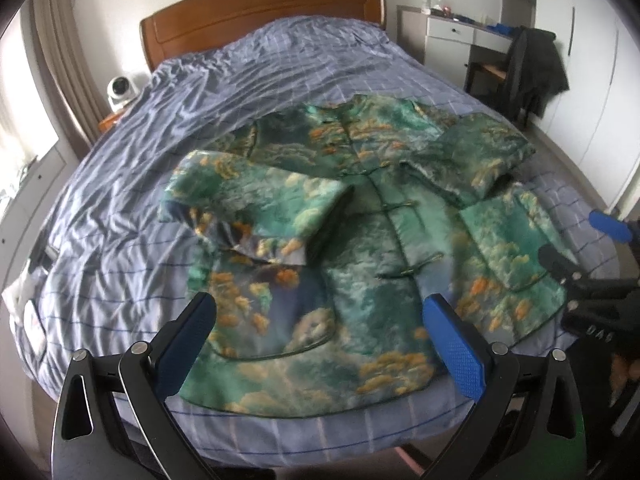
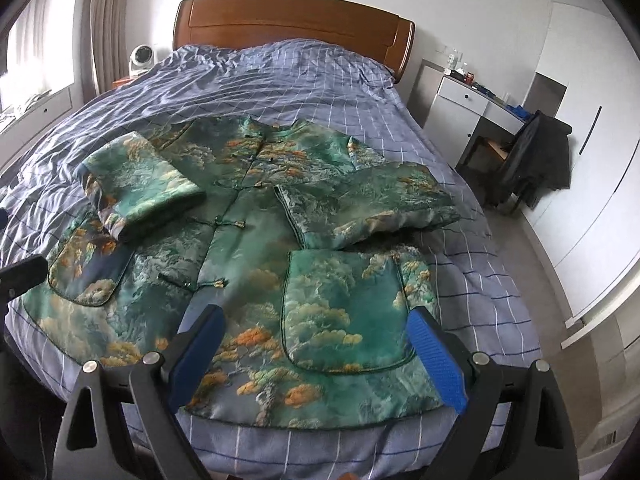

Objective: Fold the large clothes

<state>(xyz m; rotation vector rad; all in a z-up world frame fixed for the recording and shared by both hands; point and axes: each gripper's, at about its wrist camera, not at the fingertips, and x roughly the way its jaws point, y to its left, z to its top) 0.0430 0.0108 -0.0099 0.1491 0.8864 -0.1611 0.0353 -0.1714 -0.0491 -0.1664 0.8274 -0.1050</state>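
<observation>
1. Right wrist view shows a green jacket (image 2: 240, 280) with an orange and teal cloud print lying front-up across the lower middle of the frame, on a bed (image 2: 320, 80) covered in a blue checked sheet
2. Both sleeves are folded in over the chest: one sleeve (image 2: 140, 184) at centre left, the other (image 2: 368, 204) at centre right, each resting on the jacket body
3. A rounded patch pocket (image 2: 344, 312) sits at lower centre right, just above the hem near the bed's front edge
4. The right gripper (image 2: 316, 356) hovers at the bottom of the frame with its blue-padded fingers spread wide, holding nothing
5. In the left wrist view the left gripper (image 1: 320, 344) is likewise spread wide and empty over the jacket's hem (image 1: 300, 400), at the bottom of the frame
6. A wooden headboard (image 2: 296, 20) stands at upper centre
7. A small white fan (image 2: 141, 58) sits at upper left, beside the bed
8. A white desk (image 2: 472, 100) and a chair draped with dark clothing (image 2: 536, 160) stand at the right
</observation>
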